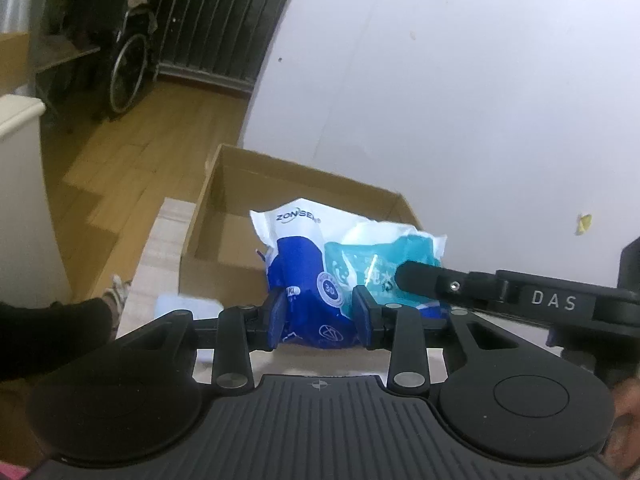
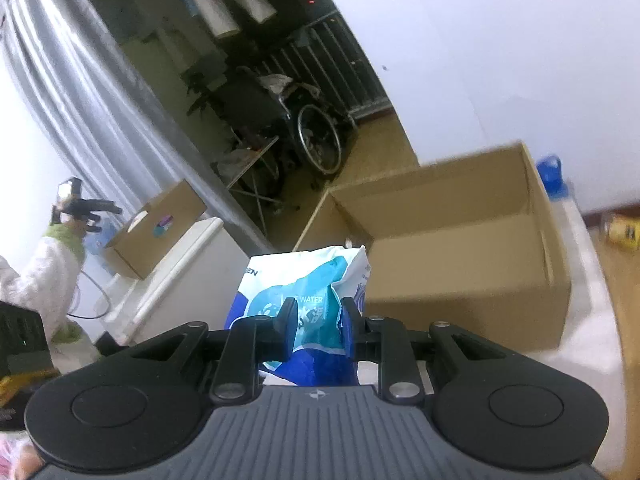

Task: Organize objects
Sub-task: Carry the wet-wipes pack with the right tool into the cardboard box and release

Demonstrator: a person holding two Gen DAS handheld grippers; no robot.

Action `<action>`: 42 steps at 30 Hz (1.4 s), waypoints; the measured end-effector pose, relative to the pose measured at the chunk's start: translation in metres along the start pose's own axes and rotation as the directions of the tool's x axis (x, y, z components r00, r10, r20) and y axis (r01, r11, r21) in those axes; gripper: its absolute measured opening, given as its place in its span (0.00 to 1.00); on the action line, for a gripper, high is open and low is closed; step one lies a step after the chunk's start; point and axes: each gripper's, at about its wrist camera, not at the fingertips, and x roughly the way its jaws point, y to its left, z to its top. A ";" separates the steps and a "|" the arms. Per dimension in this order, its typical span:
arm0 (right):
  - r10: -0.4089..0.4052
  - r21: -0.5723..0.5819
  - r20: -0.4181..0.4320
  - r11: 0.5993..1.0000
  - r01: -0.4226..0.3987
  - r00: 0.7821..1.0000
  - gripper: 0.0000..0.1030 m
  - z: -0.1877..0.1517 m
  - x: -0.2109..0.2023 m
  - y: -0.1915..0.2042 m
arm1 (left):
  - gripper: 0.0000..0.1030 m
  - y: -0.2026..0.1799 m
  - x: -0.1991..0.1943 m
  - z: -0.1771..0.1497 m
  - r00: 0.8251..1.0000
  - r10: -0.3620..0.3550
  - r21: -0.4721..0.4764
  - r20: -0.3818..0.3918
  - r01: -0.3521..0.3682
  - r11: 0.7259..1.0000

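Up close, the left tongs (image 1: 320,312) and right tongs (image 2: 318,330) both pinch tight on the blue wet-wipes pack (image 1: 316,280), held just before the open cardboard box (image 1: 288,200), so keep both hands level going in.

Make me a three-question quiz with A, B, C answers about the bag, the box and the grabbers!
1. Where is the box?
A. beyond the bag
B. on top of the bag
C. under a chair

2. What colours are on the bag?
A. red and yellow
B. blue, teal and white
C. all black

3. What are the left gripper and right gripper doing?
A. both open, holding nothing
B. only one holds the bag
C. both pinch the bag

Answers:
1 A, the open box sits past the bag.
2 B, its print shows those colours.
3 C, bag material sits squeezed between each pair of fingers.
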 end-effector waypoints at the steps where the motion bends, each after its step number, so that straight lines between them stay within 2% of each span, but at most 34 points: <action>1: 0.000 -0.014 0.001 1.000 0.000 1.000 0.25 0.006 0.005 -0.001 | 0.33 0.003 0.004 0.005 1.000 -0.012 -0.012 -0.005 0.012 1.000; 6: 0.011 -0.010 -0.026 1.000 -0.011 1.000 0.25 0.036 0.042 -0.011 | 0.33 0.021 0.034 0.034 1.000 -0.006 0.004 -0.009 0.006 1.000; 13: -0.042 -0.018 -0.163 0.999 0.039 0.986 0.25 0.073 0.125 -0.024 | 0.33 0.041 0.099 0.078 0.993 0.104 0.168 -0.052 -0.094 0.981; 16: -0.039 0.031 -0.236 0.998 0.047 0.971 0.26 0.082 0.158 -0.037 | 0.33 0.041 0.126 0.089 0.983 0.173 0.267 -0.054 -0.153 0.951; 20: -0.038 0.091 -0.287 0.994 0.067 0.957 0.25 0.087 0.190 -0.057 | 0.33 0.052 0.164 0.098 0.974 0.197 0.290 -0.114 -0.158 0.944; 23: -0.045 0.133 -0.318 0.987 0.091 0.947 0.25 0.088 0.213 -0.072 | 0.33 0.053 0.184 0.097 0.964 0.233 0.350 -0.132 -0.174 0.920; 27: -0.081 0.161 -0.399 0.974 0.157 0.913 0.25 0.086 0.249 -0.085 | 0.33 0.055 0.203 0.090 0.945 0.284 0.409 -0.165 -0.196 0.891; 29: -0.092 0.184 -0.423 0.965 0.185 0.901 0.25 0.084 0.262 -0.093 | 0.33 0.049 0.205 0.086 0.940 0.302 0.464 -0.156 -0.200 0.863; 32: -0.110 0.185 -0.428 0.961 0.206 0.897 0.25 0.083 0.273 -0.100 | 0.34 0.043 0.212 0.082 0.932 0.326 0.548 -0.157 -0.192 0.814; 35: -0.122 0.183 -0.400 0.961 0.210 0.908 0.24 0.082 0.273 -0.102 | 0.35 0.042 0.213 0.087 0.928 0.329 0.581 -0.174 -0.173 0.795; 38: -0.119 0.194 -0.388 0.959 0.207 0.914 0.24 0.083 0.272 -0.102 | 0.37 0.037 0.198 0.087 0.935 0.304 0.615 -0.181 -0.133 0.777; 40: -0.126 0.180 -0.381 0.962 0.207 0.916 0.24 0.083 0.274 -0.101 | 0.37 0.036 0.196 0.090 0.925 0.291 0.649 -0.245 -0.067 0.758; 42: -0.123 0.180 -0.382 0.962 0.205 0.916 0.24 0.084 0.278 -0.098 | 0.37 0.031 0.197 0.088 0.907 0.300 0.691 -0.295 -0.014 0.723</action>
